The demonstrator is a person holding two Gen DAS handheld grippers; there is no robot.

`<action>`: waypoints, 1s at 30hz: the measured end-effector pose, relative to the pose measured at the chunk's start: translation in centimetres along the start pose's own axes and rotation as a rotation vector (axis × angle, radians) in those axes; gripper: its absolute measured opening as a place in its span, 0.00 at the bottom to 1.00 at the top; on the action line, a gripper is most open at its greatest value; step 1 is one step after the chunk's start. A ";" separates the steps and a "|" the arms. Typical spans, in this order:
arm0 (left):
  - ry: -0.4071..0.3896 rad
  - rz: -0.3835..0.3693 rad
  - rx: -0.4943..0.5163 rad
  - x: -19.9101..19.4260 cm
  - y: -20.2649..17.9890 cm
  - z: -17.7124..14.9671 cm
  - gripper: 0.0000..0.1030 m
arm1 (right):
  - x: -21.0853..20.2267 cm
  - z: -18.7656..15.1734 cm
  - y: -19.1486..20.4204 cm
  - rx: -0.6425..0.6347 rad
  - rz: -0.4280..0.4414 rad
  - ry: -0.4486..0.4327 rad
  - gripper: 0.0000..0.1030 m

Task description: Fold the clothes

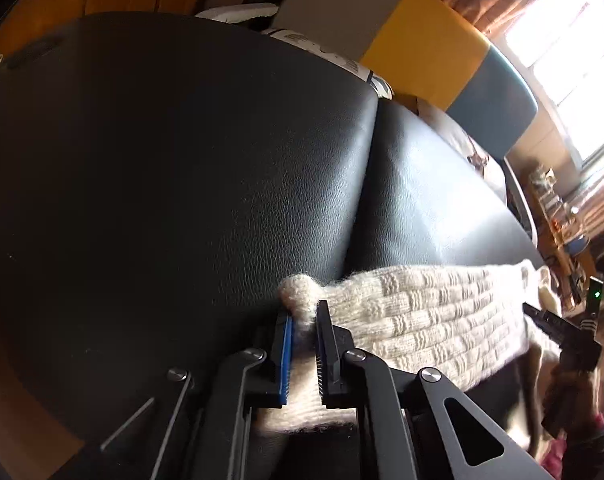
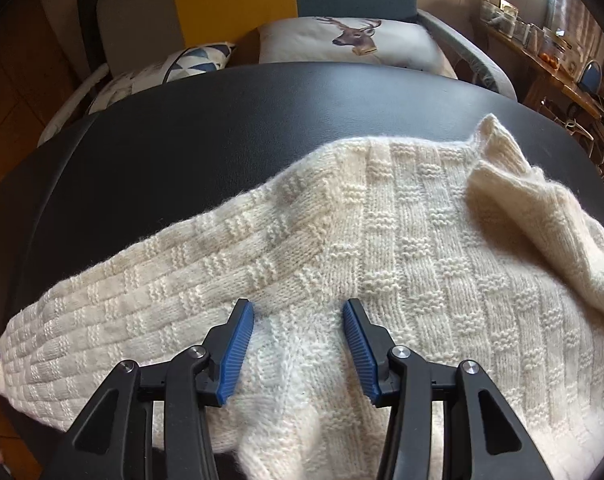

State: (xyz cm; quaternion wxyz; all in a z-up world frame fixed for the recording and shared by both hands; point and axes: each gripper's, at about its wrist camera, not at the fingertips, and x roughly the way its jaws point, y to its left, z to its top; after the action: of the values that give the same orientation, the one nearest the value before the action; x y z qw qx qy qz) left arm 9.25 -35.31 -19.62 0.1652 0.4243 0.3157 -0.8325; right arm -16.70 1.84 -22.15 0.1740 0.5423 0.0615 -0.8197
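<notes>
Left tongs (image 1: 304, 318) around sweater (image 1: 422, 312) cuff

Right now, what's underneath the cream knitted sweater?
The cream knitted sweater lies on a black leather-look cushion, which shows all around its far edge. A seam in the cushion runs under the knit; whatever lies beneath the sweater's middle is covered.

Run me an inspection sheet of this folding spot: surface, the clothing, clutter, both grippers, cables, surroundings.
Surface: black leather-look top with a seam.
Job's things: cream knit sweater spread flat, one part folded over at the right.
Clutter: nothing seen on the top.
Grippers: left gripper shut on the sweater's end; right gripper open, over the knit.
Cables: nothing seen.
Surroundings: deer cushion, patterned cushion, cluttered wooden shelf, bright window.
</notes>
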 end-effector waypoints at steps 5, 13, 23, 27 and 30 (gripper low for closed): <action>-0.055 0.025 -0.062 -0.5 1.7 1.8 0.09 | 0.7 1.3 2.6 0.016 0.038 0.021 0.48; -0.171 0.088 -0.082 -2.4 4.9 7.1 0.09 | 2.2 4.0 8.9 0.063 0.055 0.044 0.61; -0.131 0.178 -0.311 -2.6 11.6 10.7 0.25 | -6.3 2.2 6.7 0.062 0.443 -0.094 0.60; -0.146 0.025 -0.216 -4.7 9.1 9.1 0.40 | -11.4 -2.4 2.3 0.023 0.466 -0.143 0.60; -0.080 -0.119 -0.084 -4.3 4.6 7.3 0.41 | -13.4 -6.7 -0.2 -0.024 0.370 -0.121 0.60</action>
State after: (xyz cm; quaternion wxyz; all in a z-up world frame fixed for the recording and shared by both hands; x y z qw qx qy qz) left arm 9.86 -43.52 -14.69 0.1456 0.3640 0.3679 -0.8432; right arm -6.28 6.94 -12.64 0.3315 0.4920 -0.0403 -0.8040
